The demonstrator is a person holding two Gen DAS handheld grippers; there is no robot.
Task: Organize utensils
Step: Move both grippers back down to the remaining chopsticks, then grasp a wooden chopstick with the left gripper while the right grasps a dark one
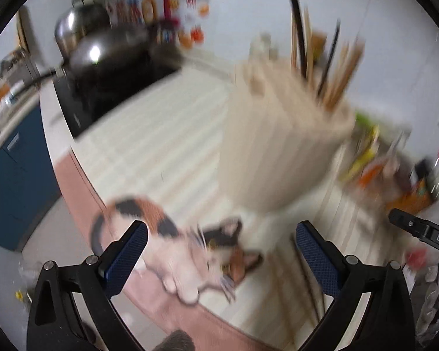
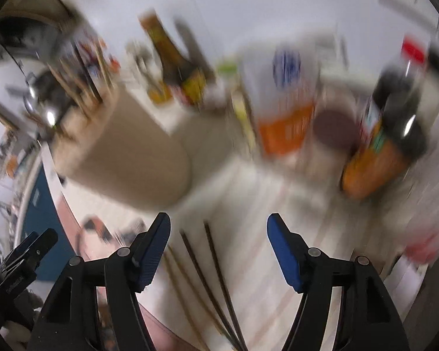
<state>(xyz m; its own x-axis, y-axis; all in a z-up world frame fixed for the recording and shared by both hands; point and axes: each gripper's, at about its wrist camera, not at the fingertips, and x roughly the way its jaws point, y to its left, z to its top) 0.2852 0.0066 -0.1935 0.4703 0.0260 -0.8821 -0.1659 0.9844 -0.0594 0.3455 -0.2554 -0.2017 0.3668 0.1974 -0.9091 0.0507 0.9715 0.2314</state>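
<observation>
A beige utensil holder (image 1: 281, 134) stands on the striped mat, with several chopsticks (image 1: 336, 67) sticking out of its top. It also shows in the right wrist view (image 2: 125, 152), upper left. Loose dark and wooden chopsticks (image 2: 210, 278) lie on the mat between the fingers of my right gripper (image 2: 219, 231), which is open and empty just above them. My left gripper (image 1: 221, 238) is open and empty, in front of the holder over a cat picture (image 1: 172, 245) on the mat. Both views are blurred by motion.
A dark pan (image 1: 114, 52) sits on a black stove (image 1: 108, 87) at back left. Sauce bottles (image 2: 178, 64), an orange-labelled packet (image 2: 286, 105) and a dark jar (image 2: 386, 134) crowd the back right. The counter edge (image 1: 76, 193) runs along the left, blue cabinets (image 1: 11, 175) below.
</observation>
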